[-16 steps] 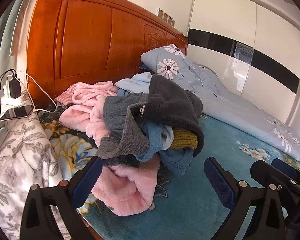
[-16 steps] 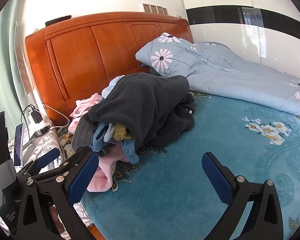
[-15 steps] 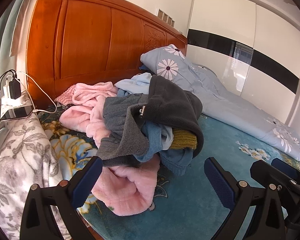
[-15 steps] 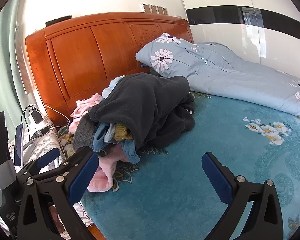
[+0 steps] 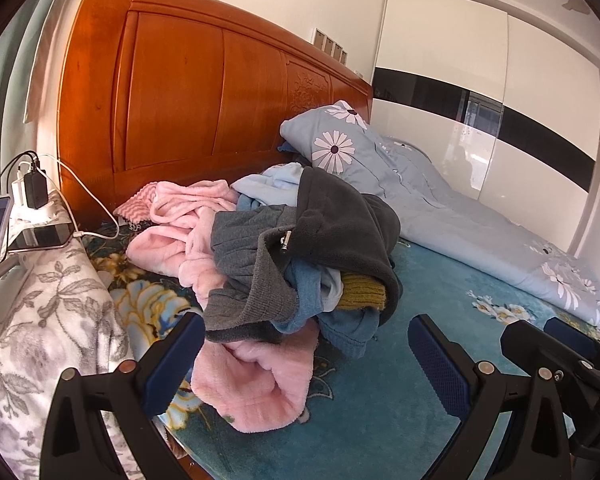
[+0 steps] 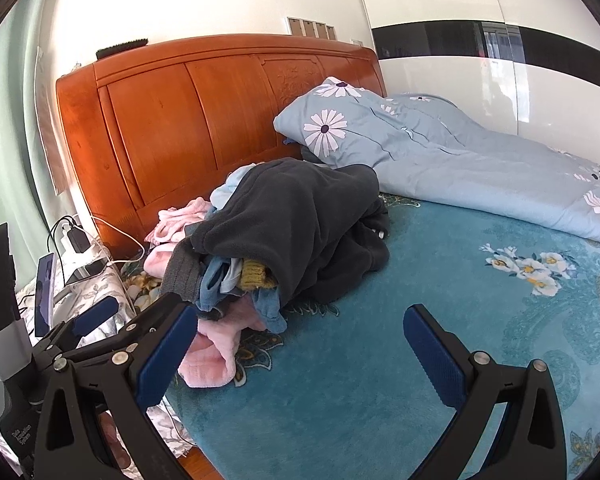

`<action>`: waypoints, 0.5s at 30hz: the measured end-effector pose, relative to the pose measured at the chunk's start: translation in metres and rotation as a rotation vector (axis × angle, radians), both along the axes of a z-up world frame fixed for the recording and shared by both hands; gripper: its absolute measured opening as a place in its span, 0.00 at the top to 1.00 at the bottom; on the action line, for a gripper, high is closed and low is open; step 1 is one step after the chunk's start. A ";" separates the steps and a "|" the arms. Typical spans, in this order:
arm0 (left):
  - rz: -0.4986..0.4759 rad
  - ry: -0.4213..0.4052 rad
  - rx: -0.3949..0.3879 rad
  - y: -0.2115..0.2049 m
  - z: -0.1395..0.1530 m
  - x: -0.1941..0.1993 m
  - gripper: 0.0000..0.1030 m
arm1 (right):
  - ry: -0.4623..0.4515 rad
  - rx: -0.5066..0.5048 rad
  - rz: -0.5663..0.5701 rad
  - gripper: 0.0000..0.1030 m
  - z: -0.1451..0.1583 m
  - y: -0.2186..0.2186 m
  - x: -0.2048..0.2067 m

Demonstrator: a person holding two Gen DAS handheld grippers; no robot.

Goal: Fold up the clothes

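Observation:
A pile of clothes lies on the teal bedspread (image 5: 380, 420) near the headboard. On top is a dark grey fleece (image 5: 340, 224) (image 6: 300, 216). Under it are a grey knit garment (image 5: 252, 280), blue denim (image 5: 312, 300), a mustard knit piece (image 5: 360, 292) (image 6: 256, 272) and a pink fluffy garment (image 5: 256, 384) (image 6: 212, 356). My left gripper (image 5: 306, 364) is open and empty just in front of the pile. My right gripper (image 6: 300, 352) is open and empty, to the right of the pile's front; the left gripper shows at its left (image 6: 96, 314).
A wooden headboard (image 5: 204, 92) stands behind the pile. A light blue daisy duvet (image 6: 460, 160) lies along the bed's far right. At left, a floral blanket (image 5: 40, 300), a phone (image 5: 40, 236) and chargers with cables (image 5: 32, 188).

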State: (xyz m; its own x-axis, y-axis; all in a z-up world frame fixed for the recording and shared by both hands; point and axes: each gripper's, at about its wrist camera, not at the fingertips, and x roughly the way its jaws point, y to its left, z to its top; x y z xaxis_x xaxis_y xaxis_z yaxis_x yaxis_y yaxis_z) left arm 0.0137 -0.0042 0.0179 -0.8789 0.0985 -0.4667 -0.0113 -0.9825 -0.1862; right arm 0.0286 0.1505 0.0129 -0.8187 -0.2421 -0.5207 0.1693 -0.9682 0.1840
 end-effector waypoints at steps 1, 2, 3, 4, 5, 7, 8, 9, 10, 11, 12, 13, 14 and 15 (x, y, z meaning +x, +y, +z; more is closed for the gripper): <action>-0.001 0.005 -0.003 0.001 0.001 0.001 0.00 | 0.006 0.001 -0.001 0.00 0.000 0.000 0.001; -0.003 0.010 -0.006 0.002 0.002 0.002 0.00 | 0.009 -0.002 -0.002 0.00 0.001 0.001 0.001; -0.002 0.011 -0.007 0.003 0.002 0.002 0.00 | 0.011 -0.007 -0.004 0.00 0.001 0.001 0.001; -0.001 0.013 -0.008 0.003 0.003 0.003 0.00 | 0.014 -0.012 -0.005 0.00 0.002 0.002 0.001; 0.000 0.017 -0.006 0.003 0.003 0.003 0.00 | 0.015 -0.017 -0.005 0.00 0.002 0.003 0.001; 0.000 0.023 -0.006 0.003 0.003 0.004 0.00 | 0.020 -0.016 -0.006 0.00 0.003 0.002 0.002; 0.000 0.027 -0.007 0.004 0.003 0.004 0.00 | 0.022 -0.012 -0.006 0.00 0.003 0.002 0.002; -0.001 0.028 -0.006 0.004 0.003 0.004 0.00 | 0.025 -0.009 -0.006 0.00 0.004 0.002 0.002; -0.002 0.029 -0.004 0.004 0.004 0.004 0.00 | 0.028 -0.009 -0.007 0.00 0.003 0.002 0.003; -0.002 0.029 -0.003 0.004 0.004 0.004 0.00 | 0.031 -0.010 -0.008 0.00 0.003 0.003 0.004; -0.005 0.029 0.002 0.004 0.004 0.003 0.00 | 0.035 -0.014 -0.009 0.00 0.002 0.003 0.004; -0.006 0.030 0.005 0.005 0.004 0.003 0.00 | 0.038 -0.018 -0.010 0.00 0.002 0.004 0.005; -0.007 0.032 0.008 0.005 0.005 0.004 0.00 | 0.040 -0.021 -0.011 0.00 0.002 0.005 0.005; -0.009 0.036 0.009 0.006 0.005 0.004 0.00 | 0.041 -0.023 -0.012 0.00 0.002 0.006 0.005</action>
State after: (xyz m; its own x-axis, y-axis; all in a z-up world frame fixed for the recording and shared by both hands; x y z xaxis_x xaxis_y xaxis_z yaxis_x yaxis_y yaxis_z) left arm 0.0177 0.0019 0.0226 -0.8942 0.1105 -0.4337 -0.0269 -0.9805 -0.1944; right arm 0.0338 0.1564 0.0147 -0.8422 -0.2435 -0.4810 0.1652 -0.9658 0.1997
